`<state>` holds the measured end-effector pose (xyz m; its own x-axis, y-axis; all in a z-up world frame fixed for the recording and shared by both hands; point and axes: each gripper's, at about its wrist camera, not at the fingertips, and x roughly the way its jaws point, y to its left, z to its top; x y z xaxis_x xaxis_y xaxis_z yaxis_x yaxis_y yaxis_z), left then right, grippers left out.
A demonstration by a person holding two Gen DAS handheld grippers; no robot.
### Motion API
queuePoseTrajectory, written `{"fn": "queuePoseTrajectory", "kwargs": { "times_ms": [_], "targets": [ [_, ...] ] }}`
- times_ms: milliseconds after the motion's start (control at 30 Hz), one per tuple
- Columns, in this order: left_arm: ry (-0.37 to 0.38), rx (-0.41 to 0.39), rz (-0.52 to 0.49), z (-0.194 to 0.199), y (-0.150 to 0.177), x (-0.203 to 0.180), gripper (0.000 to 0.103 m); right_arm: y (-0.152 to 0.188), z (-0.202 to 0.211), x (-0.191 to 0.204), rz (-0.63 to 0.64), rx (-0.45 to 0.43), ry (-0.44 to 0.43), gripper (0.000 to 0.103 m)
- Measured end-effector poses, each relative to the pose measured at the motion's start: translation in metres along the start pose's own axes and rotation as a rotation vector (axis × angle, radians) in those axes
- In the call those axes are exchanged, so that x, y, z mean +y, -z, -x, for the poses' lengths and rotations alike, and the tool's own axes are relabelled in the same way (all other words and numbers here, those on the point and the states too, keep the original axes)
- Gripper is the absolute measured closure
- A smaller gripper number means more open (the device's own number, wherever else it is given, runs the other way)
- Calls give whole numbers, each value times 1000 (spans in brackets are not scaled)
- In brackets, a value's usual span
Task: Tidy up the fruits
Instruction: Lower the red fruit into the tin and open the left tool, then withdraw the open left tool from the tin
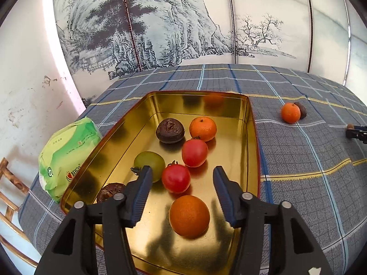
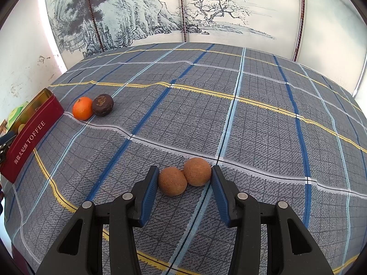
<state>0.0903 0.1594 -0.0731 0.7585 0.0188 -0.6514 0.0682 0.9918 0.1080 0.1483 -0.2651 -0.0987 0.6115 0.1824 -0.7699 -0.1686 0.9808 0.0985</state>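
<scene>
A gold-lined red tin (image 1: 250,137) holds several fruits: two red tomatoes (image 1: 176,178), two oranges (image 1: 189,215), a green fruit (image 1: 151,162) and two dark brown fruits (image 1: 170,130). My left gripper (image 1: 182,176) is open above the tin, empty. On the cloth an orange (image 1: 290,112) and a dark fruit (image 1: 301,110) lie together; they also show in the right wrist view as the orange (image 2: 82,108) and dark fruit (image 2: 102,105). My right gripper (image 2: 185,175) is open around two light brown round fruits (image 2: 172,181), its pads beside them.
The tin (image 2: 29,135) reads TOFFEE on its red side, at the left. A green plastic packet (image 1: 64,155) lies left of the tin. A plaid grey cloth (image 2: 252,126) covers the table. A painted screen (image 1: 183,23) stands behind.
</scene>
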Motion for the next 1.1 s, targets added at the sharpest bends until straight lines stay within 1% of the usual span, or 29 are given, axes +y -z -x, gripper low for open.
{"fn": "queuePoseTrajectory", "kwargs": {
  "times_ms": [167, 600, 833, 1100],
  "targets": [
    [-2, 3, 33, -4, 0, 3, 44, -1, -1, 1, 1, 0, 1, 56],
    [22, 25, 103, -8, 0, 7, 43, -1, -1, 2, 3, 1, 4, 56],
    [26, 26, 109, -10, -3, 2, 44, -1, -1, 2, 6, 2, 7, 56],
    [45, 9, 121, -7, -2, -2, 43, 0, -1, 0, 14, 3, 16, 55]
  ]
}}
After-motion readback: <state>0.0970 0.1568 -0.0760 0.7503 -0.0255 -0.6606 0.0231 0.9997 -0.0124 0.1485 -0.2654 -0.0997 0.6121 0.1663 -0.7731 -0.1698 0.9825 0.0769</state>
